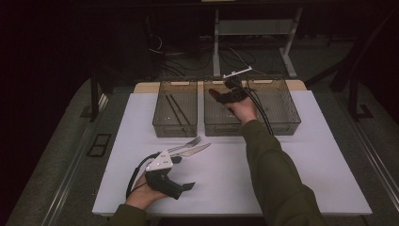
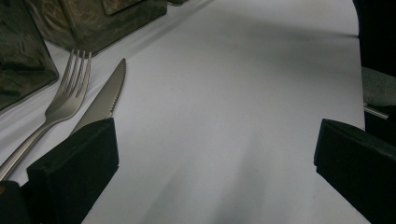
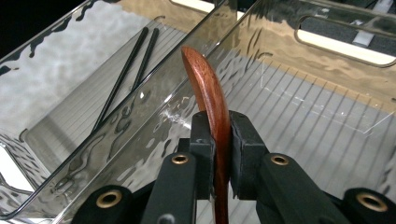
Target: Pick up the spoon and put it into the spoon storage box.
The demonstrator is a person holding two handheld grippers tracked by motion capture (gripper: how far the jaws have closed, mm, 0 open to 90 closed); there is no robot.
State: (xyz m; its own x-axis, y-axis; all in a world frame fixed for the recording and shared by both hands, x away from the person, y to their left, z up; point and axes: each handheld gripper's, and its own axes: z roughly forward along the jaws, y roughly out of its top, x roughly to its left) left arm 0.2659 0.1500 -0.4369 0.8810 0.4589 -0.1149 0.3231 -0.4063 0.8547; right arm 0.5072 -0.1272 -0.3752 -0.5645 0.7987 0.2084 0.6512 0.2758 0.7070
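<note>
My right gripper (image 3: pixel 219 126) is shut on a reddish-brown wooden utensil (image 3: pixel 205 79), whose curved end rises between the pads. In the high view that gripper (image 1: pixel 230 96) hangs over a clear bin (image 1: pixel 287 115) at the back of the table, the wooden utensil (image 1: pixel 214 94) pointing left. Two black chopsticks (image 1: pixel 176 109) (image 3: pixel 126 74) lie in the neighbouring clear bin (image 1: pixel 160 115). My left gripper (image 1: pixel 184 173) (image 2: pixel 217 154) rests open near the front left, nothing between its jaws. A steel fork (image 1: pixel 188 142) (image 2: pixel 70 88) and knife (image 1: pixel 194 150) (image 2: pixel 105 98) lie just beyond its left jaw.
The white table top (image 1: pixel 301 169) has bare room to the right and in front of the bins. Dark floor, cables and the white legs of a stand (image 1: pixel 287 61) lie beyond the table's far edge.
</note>
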